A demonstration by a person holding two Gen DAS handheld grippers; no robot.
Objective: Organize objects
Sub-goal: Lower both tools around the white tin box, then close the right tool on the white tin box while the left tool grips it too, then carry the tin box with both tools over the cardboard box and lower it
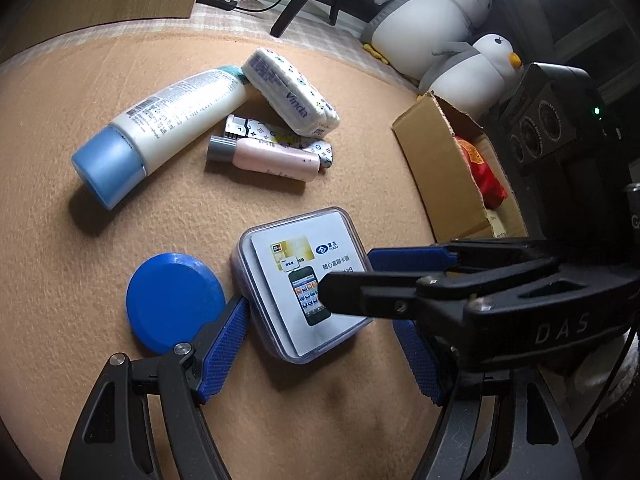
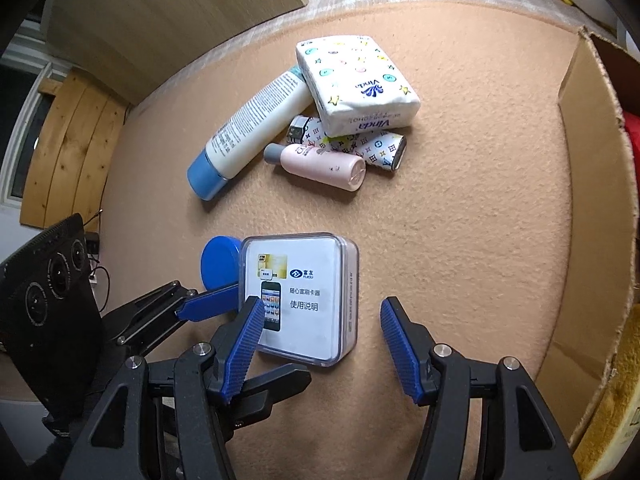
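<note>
The clear square case (image 2: 301, 295) lies flat on the tan surface (image 2: 460, 220); the left gripper (image 1: 324, 344) and right gripper (image 2: 322, 350) both straddle it, jaws released; a blue lid (image 1: 175, 299) touches its left edge; beyond it lie a lotion tube (image 2: 256, 128), tissue pack (image 2: 356, 84) and pink bottle (image 2: 320, 164); a cardboard box (image 2: 592, 200) stands to its right.

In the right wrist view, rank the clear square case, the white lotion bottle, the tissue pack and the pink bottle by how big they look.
1. clear square case, nearest the camera, which inflates it
2. white lotion bottle and tissue pack, too alike to rank
3. pink bottle
</note>
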